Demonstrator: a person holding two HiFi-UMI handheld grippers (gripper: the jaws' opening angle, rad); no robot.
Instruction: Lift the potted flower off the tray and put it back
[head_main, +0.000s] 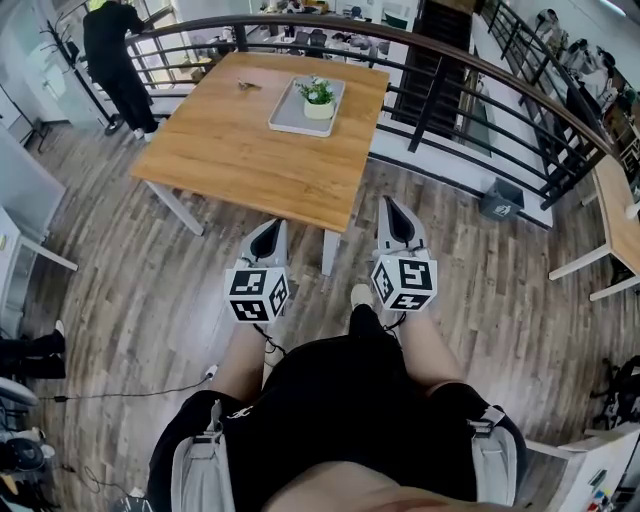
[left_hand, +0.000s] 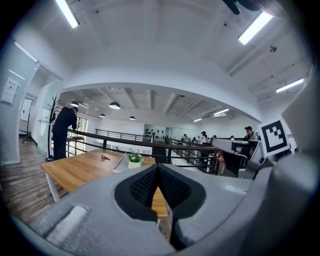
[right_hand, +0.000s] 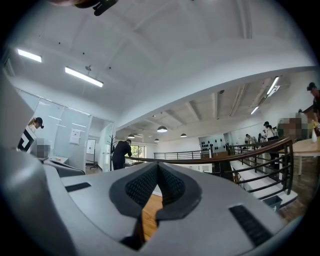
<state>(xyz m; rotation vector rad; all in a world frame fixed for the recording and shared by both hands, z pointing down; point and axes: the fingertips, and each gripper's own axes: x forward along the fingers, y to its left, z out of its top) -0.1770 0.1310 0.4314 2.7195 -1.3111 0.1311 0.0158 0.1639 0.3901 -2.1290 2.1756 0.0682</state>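
Potted flower (head_main: 319, 98) stands upright on the grey tray (head_main: 290, 118), toward the tray's far end. The tray lies near the far right edge of the wooden table (head_main: 240, 150). I am well back from it, so the lift is not yet begun.

At the far left a person in dark clothes (head_main: 112, 60) leans at the railing (head_main: 450, 70), apart from the table. A small dark item (head_main: 248, 85), too small to identify, lies left of the tray.

My left gripper (head_main: 277, 224) hangs over the floor short of the table's near edge. Its fingers are pressed together with nothing between them. My right gripper (head_main: 391, 202), just to the right, is the same: pads closed and empty.

My worry is the reach. The pot sits deep on the table, so I judge a stretched approach could nudge it over. If I forget to spread the fingers first, closed tips would shove the pot along the tray. A lopsided pinch on its rounded white wall could tip it, or drag the tray toward the far edge.
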